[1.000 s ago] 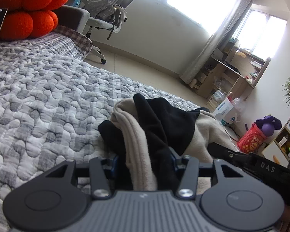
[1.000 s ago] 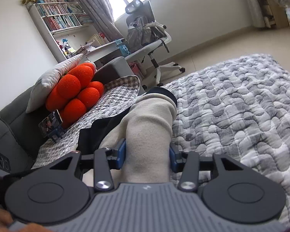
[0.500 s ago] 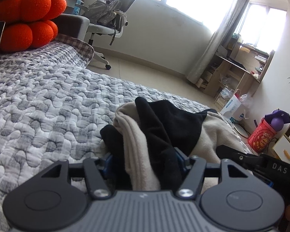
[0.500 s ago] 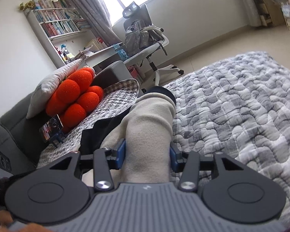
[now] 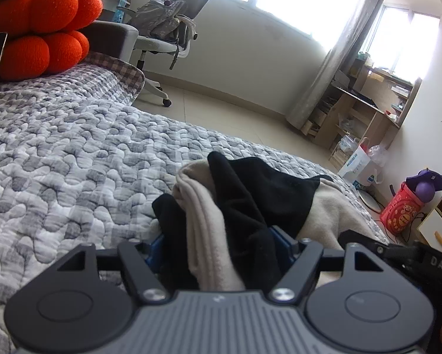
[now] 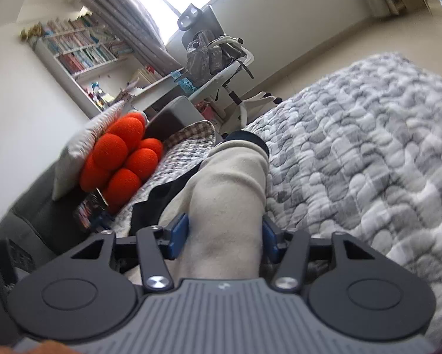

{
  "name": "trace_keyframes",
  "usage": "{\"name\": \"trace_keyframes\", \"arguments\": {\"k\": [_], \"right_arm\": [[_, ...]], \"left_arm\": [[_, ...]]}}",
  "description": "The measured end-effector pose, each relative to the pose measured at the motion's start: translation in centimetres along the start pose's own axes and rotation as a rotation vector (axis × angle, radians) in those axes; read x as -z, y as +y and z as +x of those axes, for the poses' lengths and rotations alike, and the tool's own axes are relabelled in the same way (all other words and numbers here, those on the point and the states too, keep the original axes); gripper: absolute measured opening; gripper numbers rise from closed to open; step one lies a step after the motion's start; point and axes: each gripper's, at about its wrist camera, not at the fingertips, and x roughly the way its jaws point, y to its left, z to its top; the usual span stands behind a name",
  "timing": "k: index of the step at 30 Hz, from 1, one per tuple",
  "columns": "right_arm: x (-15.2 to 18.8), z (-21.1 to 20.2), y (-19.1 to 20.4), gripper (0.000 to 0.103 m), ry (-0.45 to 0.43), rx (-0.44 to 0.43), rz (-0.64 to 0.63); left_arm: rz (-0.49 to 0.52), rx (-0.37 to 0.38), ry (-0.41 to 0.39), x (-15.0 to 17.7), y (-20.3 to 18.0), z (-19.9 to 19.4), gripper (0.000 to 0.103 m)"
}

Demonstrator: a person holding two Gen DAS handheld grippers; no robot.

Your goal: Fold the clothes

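Observation:
A beige and black garment (image 5: 244, 200) lies bunched on the grey quilted bed (image 5: 73, 153). My left gripper (image 5: 221, 244) is shut on a thick fold of it, beige and black layers between the blue pads. In the right wrist view my right gripper (image 6: 225, 233) is shut on a beige part of the same garment (image 6: 229, 183), likely a sleeve, with a black cuff at its far end. The right gripper's black body (image 5: 403, 253) shows at the lower right of the left wrist view.
An orange ball cushion (image 5: 38, 29) and a white pillow sit at the bed's head, with a phone (image 6: 88, 215) beside them. An office chair (image 5: 167, 23) with a bag stands past the bed. Desk, shelves and a red bucket (image 5: 400, 209) line the far wall.
Both grippers keep their hold on the garment. The right gripper has tilted and swung, so its view has rolled and blurred. The left gripper has shifted slightly.

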Motion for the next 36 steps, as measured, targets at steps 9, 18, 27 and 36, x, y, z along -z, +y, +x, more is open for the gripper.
{"name": "trace_keyframes", "arguments": {"k": [9,18,27,36], "right_arm": [[0.1,-0.3,0.0,0.06,-0.014,-0.011,-0.007],[0.4,0.0,0.3,0.057,-0.022,0.005,-0.027],[0.4,0.0,0.6,0.057,-0.015,0.018,-0.036],[0.9,0.1,1.1,0.057,-0.011,0.043,-0.05]], "left_arm": [[-0.007,-0.014,-0.016,0.1,-0.3,0.1,0.075],[-0.002,-0.015,-0.037,0.2,-0.4,0.0,0.073],[0.023,-0.053,-0.06,0.7,-1.0,-0.6,0.073],[0.057,-0.083,-0.071,0.8,-1.4,-0.8,0.074]]}}
